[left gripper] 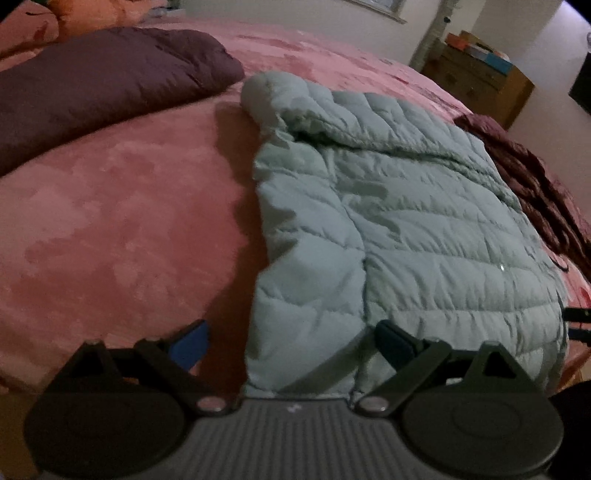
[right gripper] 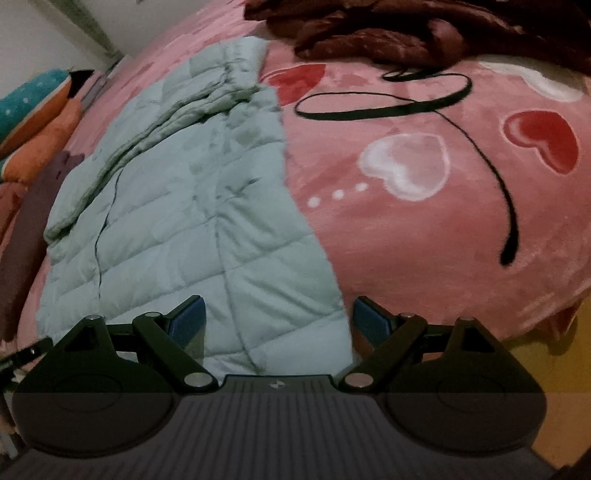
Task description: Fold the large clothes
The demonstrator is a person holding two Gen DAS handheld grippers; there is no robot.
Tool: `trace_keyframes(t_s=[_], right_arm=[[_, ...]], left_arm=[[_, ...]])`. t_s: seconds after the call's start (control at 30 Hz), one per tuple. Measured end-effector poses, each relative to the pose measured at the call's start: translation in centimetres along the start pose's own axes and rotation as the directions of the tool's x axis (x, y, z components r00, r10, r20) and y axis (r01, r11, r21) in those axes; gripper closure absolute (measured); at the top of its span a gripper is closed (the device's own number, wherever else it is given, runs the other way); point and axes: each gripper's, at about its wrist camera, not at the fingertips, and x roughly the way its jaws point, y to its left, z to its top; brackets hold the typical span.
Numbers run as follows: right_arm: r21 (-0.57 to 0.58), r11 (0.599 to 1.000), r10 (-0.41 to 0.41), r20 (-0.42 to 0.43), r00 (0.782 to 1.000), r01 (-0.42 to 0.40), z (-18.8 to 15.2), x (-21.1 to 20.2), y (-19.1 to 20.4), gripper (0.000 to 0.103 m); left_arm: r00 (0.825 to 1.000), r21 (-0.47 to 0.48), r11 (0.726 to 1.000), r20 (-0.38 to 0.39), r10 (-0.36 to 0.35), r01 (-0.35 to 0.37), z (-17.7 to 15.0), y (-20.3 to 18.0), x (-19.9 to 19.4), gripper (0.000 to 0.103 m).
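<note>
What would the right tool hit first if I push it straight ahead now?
Most likely the near hem of the pale green jacket, which lies between the open fingers of the right tool. Depth is hard to judge.

pink bed [right gripper: 424, 236] carries mint puffer jacket [left gripper: 406, 229], maroon garment [right gripper: 406, 29], black cord [right gripper: 388, 107].

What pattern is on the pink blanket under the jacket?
Red and white hearts on the pink blanket, clearest in the right wrist view.
</note>
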Motion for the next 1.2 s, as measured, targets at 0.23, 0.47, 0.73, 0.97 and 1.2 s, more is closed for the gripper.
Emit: trace_keyframes(t_s=[0.23, 0.47, 0.73, 0.97, 1.2], right_arm=[[-0.035, 0.999, -0.016, -0.071, 0.997, 0.013, 0.5, 1.5, 0.7, 0.000], [-0.083, 0.997, -0.009, -0.125, 0.992, -0.001, 0.2, 2.1, 1.5, 0.000], [-0.085, 0.989, 0.097, -0.216, 0.972, -0.118, 0.1, 3.1, 1.9, 0.000], [-0.082, 0.974, 0.177, -0.308, 0.935, -0.211, 0.1, 4.2, 2.4, 0.000], [-0.142, 0.967, 0.149, -0.352, 0.924, -0.210, -0.1, 5.1, 4.1, 0.015]], left_arm=[[0.999, 0.041, 0.999, -0.043, -0.014, 0.016, -0.5, -0.7, 0.7, 0.007], [0.996, 0.059, 0.997, -0.082, -0.046, 0.050, -1.2, -1.1, 0.8, 0.007], [0.986, 0.057, 0.991, -0.120, -0.115, 0.123, -1.7, -1.3, 1.0, 0.007], [0.957, 0.049, 0.972, -0.190, -0.219, 0.232, -2.2, -1.9, 1.6, 0.014], [0.952, 0.076, 0.968, -0.216, -0.218, 0.239, -2.5, -2.6, 2.0, 0.037]])
